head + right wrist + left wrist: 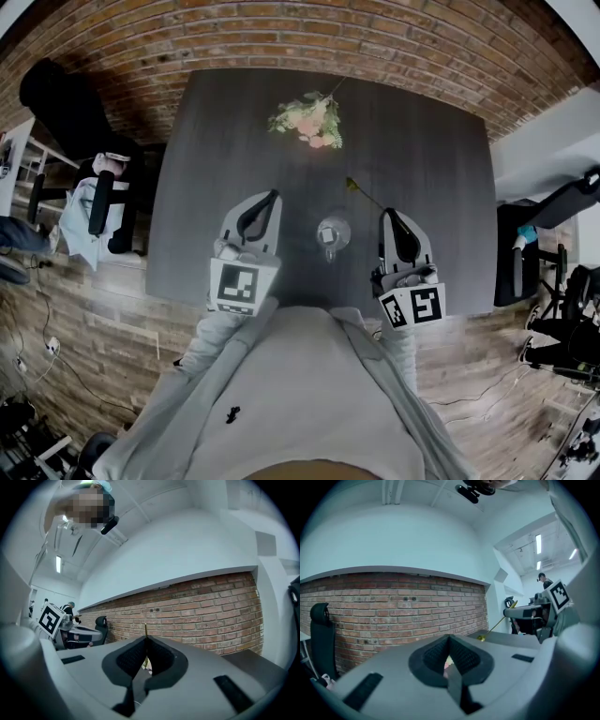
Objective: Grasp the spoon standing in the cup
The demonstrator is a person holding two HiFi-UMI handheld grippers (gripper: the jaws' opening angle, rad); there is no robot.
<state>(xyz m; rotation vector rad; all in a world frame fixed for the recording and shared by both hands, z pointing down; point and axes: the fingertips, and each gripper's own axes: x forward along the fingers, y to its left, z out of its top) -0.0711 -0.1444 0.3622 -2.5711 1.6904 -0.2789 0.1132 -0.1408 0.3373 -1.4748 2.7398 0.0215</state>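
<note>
Right gripper [387,214]: its jaws are pinching fully together on the handle of the slender gold metal spoon [364,194].
Spoon: it is slanting out from the jaw tips toward 10 o'clock, at 1 o'clock of the clear glass cup [333,231] (seemingly already clear of it).
Left gripper [272,195]: it is waiting at 9 o'clock of the cup, jaws closed on nothing.
Technique: the pinch is sitting at the handle's end, so steady pressure and a level wrist are needed to stop the spoon pivoting.
</note>
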